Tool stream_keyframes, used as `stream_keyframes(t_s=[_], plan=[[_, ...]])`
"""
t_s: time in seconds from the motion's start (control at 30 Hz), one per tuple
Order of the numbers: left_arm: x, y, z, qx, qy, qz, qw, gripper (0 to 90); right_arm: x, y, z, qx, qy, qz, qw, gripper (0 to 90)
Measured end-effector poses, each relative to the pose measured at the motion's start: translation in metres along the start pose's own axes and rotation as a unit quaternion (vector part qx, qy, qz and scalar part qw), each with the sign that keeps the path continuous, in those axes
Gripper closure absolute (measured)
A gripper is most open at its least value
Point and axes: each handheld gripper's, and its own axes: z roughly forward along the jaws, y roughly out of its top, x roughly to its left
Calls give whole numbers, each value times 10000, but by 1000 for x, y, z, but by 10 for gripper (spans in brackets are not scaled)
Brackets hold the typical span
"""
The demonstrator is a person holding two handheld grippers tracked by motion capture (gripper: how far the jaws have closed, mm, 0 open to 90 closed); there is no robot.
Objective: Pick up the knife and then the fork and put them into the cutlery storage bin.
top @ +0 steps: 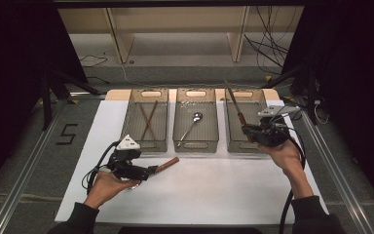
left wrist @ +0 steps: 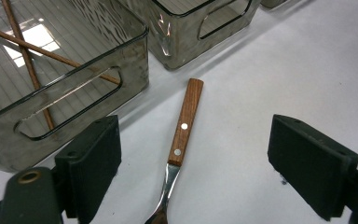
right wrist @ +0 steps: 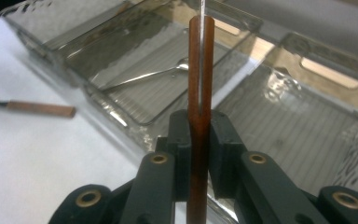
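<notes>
Sorting cutlery into three clear bins. The right gripper (top: 254,132) has its jaws clamped on the wooden handle of a knife (top: 234,102), held blade-up over the right bin (top: 230,130); a release from this height could bounce the knife off the rim. The left gripper (top: 148,171) has its jaws wide apart, gripping nothing, on either side of a wooden-handled utensil (left wrist: 184,123) lying on the tabletop (top: 199,190) beside the chopstick bin (left wrist: 135,60); closing askew could push it away instead of gripping it.
</notes>
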Motion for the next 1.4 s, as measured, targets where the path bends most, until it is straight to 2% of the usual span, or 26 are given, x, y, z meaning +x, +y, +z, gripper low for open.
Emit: stream_keyframes(t_s=[0.1, 0.27, 0.4, 0.6, 1.1, 1.4], plan=[[1, -2, 1, -36, 16, -35, 10000, 167, -10, 4, 3, 104, -141, 112, 9998, 813], [0, -7, 1, -113, 4, -48, 9999, 165, -32, 7, 7, 110, -131, 601, 9980, 813], [-2, -10, 1, -175, 10, -31, 9998, 165, -44, 9, 11, 158, -85, 972, 9951, 813], [-5, -13, 1, -225, 25, -42, 9997, 164, -55, 6, 23, 425, -215, 1279, 9906, 812], [-4, -15, 0, -302, 79, -69, 9995, 165, -60, -9, 50, 852, -280, 1659, 9820, 811], [-3, -17, -1, -393, 95, -84, 9991, 164, -60, -13, 60, 985, -297, 1738, 9794, 811]])
